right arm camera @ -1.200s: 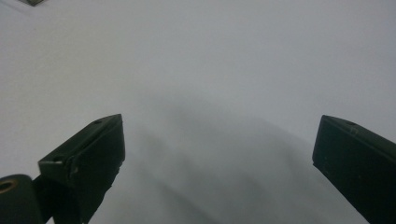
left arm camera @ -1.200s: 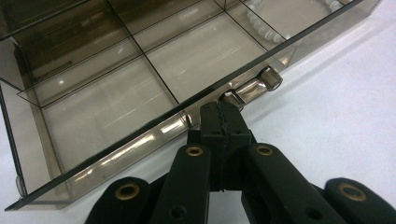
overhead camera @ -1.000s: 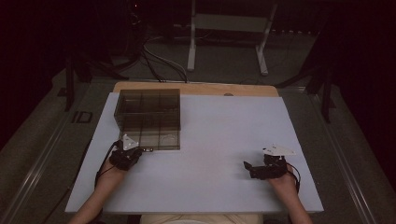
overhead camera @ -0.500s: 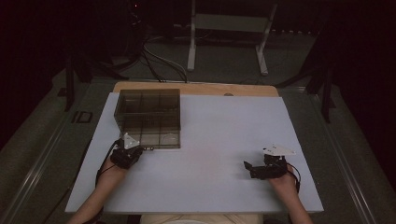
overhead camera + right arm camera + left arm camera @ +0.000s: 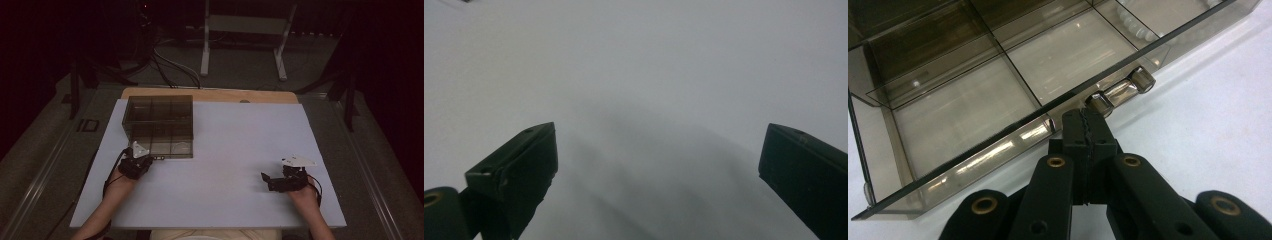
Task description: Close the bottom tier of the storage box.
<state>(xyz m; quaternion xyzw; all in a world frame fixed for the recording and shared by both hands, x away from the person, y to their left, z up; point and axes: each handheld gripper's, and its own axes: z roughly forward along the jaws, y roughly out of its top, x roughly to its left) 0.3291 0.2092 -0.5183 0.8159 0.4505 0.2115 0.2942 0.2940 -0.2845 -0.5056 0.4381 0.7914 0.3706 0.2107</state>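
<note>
While the left gripper (image 5: 1087, 131) sits with its jaws clenched together, tips against the near front wall of the smoky clear compartment box (image 5: 159, 125), it appears pinched on or just beside the small latch (image 5: 1120, 90) there; whether a lip of plastic is really caught between the pads I cannot tell. The box lies at the far left of the white table (image 5: 235, 165), its lid down, with a pale beaded item (image 5: 1134, 22) in one far cell. The step looks like opening the lid at that latch, so the pull should go upward and gently, following the hinge, not dragging the light box across the table. The right gripper (image 5: 272, 181) rests well apart near the right edge, jaws spread wide and empty; it could press on the box to hold it steady.
</note>
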